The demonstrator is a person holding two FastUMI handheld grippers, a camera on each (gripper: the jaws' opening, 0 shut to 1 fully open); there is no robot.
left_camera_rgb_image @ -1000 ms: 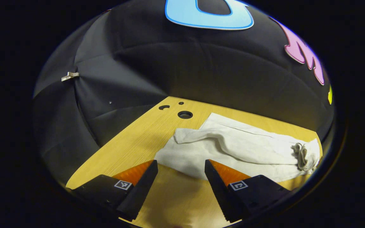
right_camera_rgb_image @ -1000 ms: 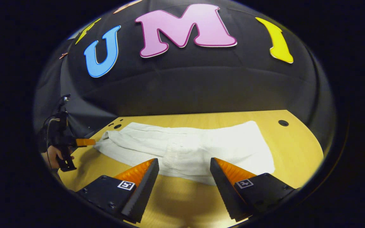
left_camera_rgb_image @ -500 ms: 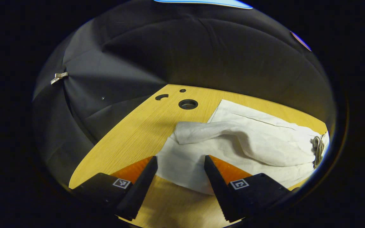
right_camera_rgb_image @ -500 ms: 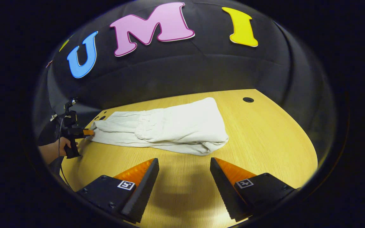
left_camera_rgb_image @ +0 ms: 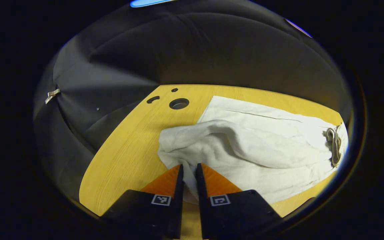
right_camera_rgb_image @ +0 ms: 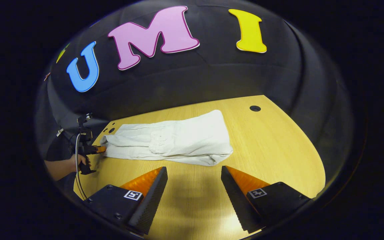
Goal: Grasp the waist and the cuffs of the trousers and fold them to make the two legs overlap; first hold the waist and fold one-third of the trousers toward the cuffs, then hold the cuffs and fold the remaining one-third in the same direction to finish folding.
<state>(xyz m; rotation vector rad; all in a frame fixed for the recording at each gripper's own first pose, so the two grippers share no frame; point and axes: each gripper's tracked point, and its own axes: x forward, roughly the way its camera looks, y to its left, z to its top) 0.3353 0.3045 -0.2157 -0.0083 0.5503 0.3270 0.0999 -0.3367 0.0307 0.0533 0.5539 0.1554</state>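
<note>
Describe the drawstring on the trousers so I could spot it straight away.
On the yellow wooden table lie pale, off-white trousers, one end pinched in the left gripper. At their far right end in the left gripper view sits the drawstring, a small knotted cord, darker and more beige than the smooth cloth around it.

Worktop [right_camera_rgb_image: 272,146]: pale wood-grain board with a rounded front edge, standing against black cloth. One round hole [right_camera_rgb_image: 254,108] lies near its far right corner in the right gripper view; in the left gripper view a larger round hole [left_camera_rgb_image: 179,103], a small hole and a curved slot are grouped at the far left corner. White trousers [right_camera_rgb_image: 175,141] lie directly on the board, legs overlapped, stretched along its far half, with one end near the grouped holes. A drawstring [left_camera_rgb_image: 334,145] rests on the cloth at the waist.
</note>
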